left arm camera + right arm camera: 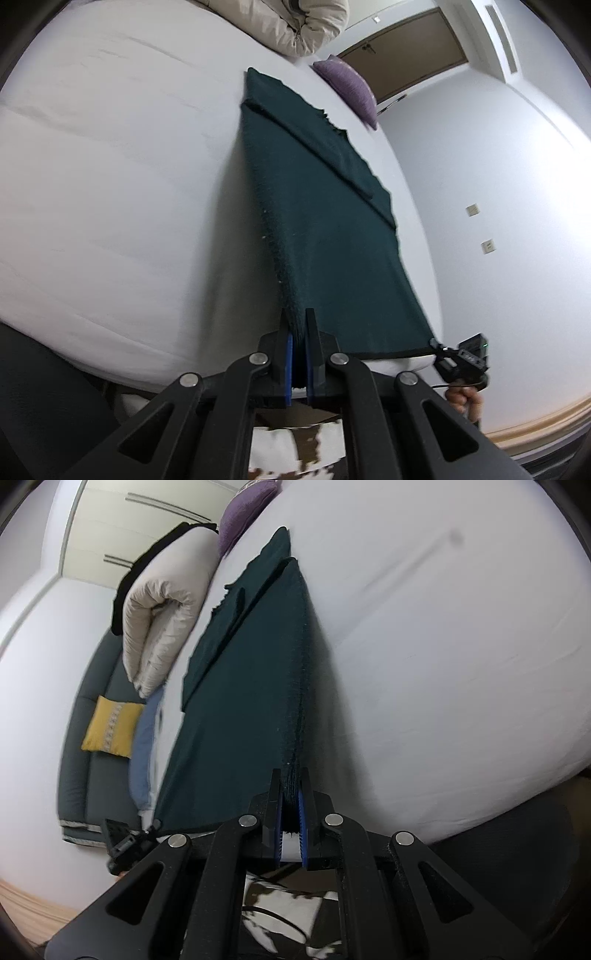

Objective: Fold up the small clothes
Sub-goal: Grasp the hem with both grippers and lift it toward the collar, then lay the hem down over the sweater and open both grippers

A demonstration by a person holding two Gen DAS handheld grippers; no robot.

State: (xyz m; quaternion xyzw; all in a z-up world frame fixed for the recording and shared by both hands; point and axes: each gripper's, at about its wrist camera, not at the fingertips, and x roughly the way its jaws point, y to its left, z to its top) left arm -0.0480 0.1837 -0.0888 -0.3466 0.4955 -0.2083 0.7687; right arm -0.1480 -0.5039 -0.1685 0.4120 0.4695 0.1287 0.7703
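From the left wrist, the left gripper (pixel 300 332) is clenched on the near corner of the cloth (pixel 325 229) — a dark green piece stretched out over the white bed (pixel 110 184). Its near edge runs taut to the right gripper (pixel 437 345), small at the frame's right side; a bit of hand (pixel 463 400) shows below it, mostly cut off. The cloth's far end lies folded over itself, the layers hard to count. Beyond it sit a purple pillow (pixel 351 88) and a beige duvet (pixel 295 26), its top cropped by the frame.

From the right wrist, the right gripper (pixel 291 801) grasps the other near corner, blue pads (pixel 303 812) pressed on bunched cloth (pixel 258 672). The fabric's underside and the bed beneath it stay in shadow. The left gripper (pixel 153 827) appears at lower left, blurred, too small to read its jaws there. Left of the bed (pixel 443 646) are the duvet (pixel 162 613), a grey sofa (pixel 77 746) and a yellow cushion (pixel 110 725) — all smeared by blur.
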